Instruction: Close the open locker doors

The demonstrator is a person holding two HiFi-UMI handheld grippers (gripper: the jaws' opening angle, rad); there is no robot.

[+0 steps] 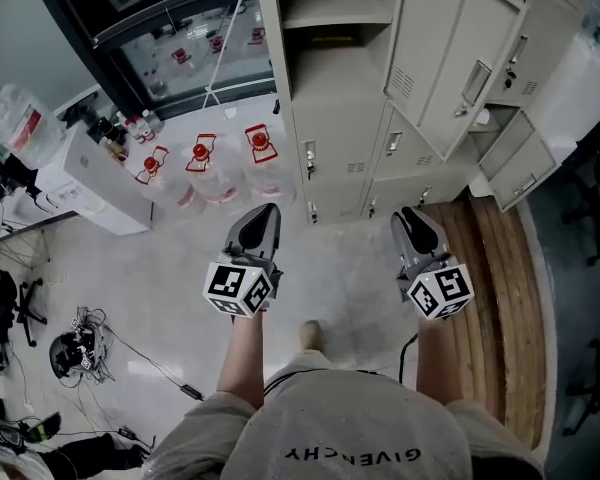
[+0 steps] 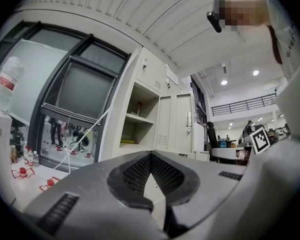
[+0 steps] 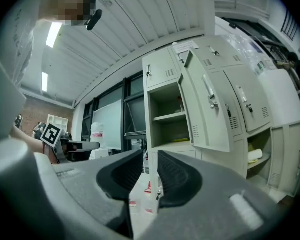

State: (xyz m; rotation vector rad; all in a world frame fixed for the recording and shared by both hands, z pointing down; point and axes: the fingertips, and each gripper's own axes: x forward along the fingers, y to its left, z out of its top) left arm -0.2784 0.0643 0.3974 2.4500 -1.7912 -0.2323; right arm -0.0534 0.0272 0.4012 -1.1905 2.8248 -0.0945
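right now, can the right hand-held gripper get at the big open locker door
Probably not without a step forward. The right hand-held gripper hangs short of the open locker door, with bare floor between. Nothing blocks the way, though, and its jaws stand apart and empty.

The pale floor (image 1: 180, 298) carries grey lockers (image 1: 345, 158) at the far side. Red-capped water bottles (image 1: 202, 173) stand just left of them. Tangled cables (image 1: 85, 348) lie near left, and wooden planking (image 1: 500, 288) lies at right.

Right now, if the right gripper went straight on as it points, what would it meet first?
Probably the locker bank, below the open compartment; nothing nearer shows between the right gripper's open jaws. Depth unclear.
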